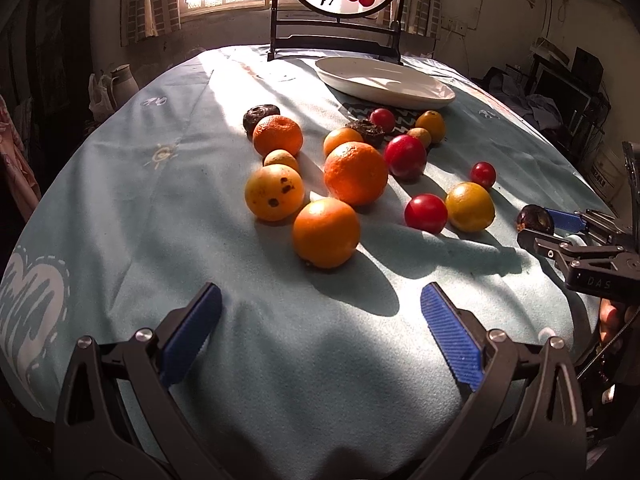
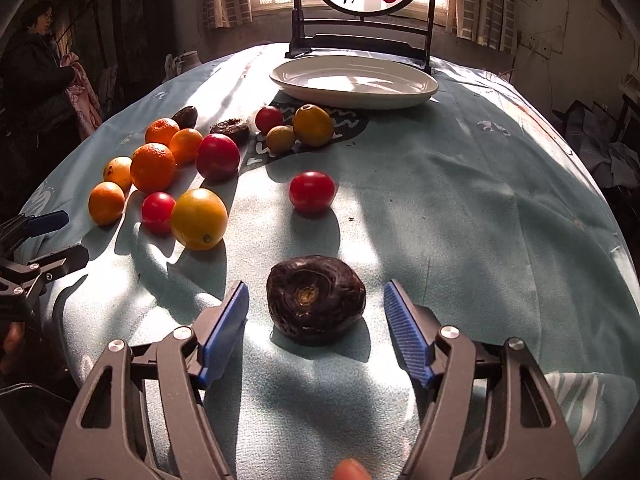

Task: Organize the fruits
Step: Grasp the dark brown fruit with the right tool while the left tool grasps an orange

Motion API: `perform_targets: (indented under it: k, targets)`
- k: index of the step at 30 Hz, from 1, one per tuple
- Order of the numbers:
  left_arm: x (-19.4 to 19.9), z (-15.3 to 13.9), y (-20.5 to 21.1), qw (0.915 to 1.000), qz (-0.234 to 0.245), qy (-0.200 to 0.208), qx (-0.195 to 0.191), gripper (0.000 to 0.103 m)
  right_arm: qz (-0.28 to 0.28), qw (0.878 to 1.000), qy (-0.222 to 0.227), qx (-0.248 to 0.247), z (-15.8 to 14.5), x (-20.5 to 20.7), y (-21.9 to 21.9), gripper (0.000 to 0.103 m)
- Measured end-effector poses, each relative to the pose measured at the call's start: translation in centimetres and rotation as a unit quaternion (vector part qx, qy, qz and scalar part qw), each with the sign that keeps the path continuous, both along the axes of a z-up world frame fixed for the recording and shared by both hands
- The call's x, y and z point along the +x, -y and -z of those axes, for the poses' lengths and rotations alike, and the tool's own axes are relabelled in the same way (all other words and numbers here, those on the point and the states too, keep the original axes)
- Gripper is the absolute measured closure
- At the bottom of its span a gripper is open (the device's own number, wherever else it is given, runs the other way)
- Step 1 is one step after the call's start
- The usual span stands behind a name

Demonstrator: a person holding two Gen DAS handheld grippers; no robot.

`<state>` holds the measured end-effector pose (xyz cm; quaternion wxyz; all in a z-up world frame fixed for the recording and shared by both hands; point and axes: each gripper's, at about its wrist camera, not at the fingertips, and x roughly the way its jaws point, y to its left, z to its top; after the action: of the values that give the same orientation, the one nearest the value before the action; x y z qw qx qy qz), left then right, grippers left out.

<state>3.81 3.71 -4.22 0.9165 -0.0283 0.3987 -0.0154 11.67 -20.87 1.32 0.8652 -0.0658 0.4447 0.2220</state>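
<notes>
The dark brown water chestnut (image 2: 316, 300) lies on the tablecloth (image 2: 460, 208) between the right gripper's (image 2: 316, 306) parted blue pads, touching neither. The left gripper (image 1: 320, 316) is released, empty.

Fruits (image 1: 355, 173) – orange, red, dark – scattered before plate (image 1: 386, 80).

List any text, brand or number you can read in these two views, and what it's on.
"DAS": pale letters on the black body of the right gripper, seen in the left wrist view; the body carries on past the frame edge, so there may be more.
Dark lettering on a pale container at the far right of that view: too small and blurred to read.
The tablecloth carries only white drawn patterns.
Right wrist view: nothing readable.
</notes>
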Motion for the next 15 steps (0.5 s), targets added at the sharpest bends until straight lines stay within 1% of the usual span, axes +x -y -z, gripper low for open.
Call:
perform_targets:
  k: [1,2,3,9,11,13,15]
  targets:
    - [0.1,0.1,-0.1,1.0,-0.002,-0.002,0.001,0.002,0.002,1.0,-0.001,-0.001,0.1,0.0,0.0,0.047]
    - [0.2,0.1,-0.1,1.0,-0.004,-0.005,-0.001,0.002,0.001,1.0,0.0,0.003,0.1,0.0,0.1,0.05]
    - [0.4,0.2,-0.3,1.0,-0.006,-0.007,-0.002,0.002,-0.003,1.0,0.0,0.011,0.1,0.0,0.2,0.055]
    - [1.5,0.0,-1.1,1.0,-0.006,-0.002,-0.007,0.004,-0.004,1.0,0.002,0.023,0.1,0.0,0.5,0.056]
    - [2.1,-0.1,-1.1,0.9999,0.0,-0.006,-0.009,0.012,-0.005,1.0,0.002,0.023,0.1,-0.1,0.5,0.056]
    - [2.7,0.1,-1.2,0.9997,0.01,-0.013,-0.019,0.029,-0.006,1.0,0.002,0.023,0.1,-0.1,0.5,0.056]
    - [3.3,0.3,-1.1,0.9995,0.014,-0.021,-0.02,0.038,-0.006,1.0,0.0,0.024,0.1,-0.1,0.5,0.056]
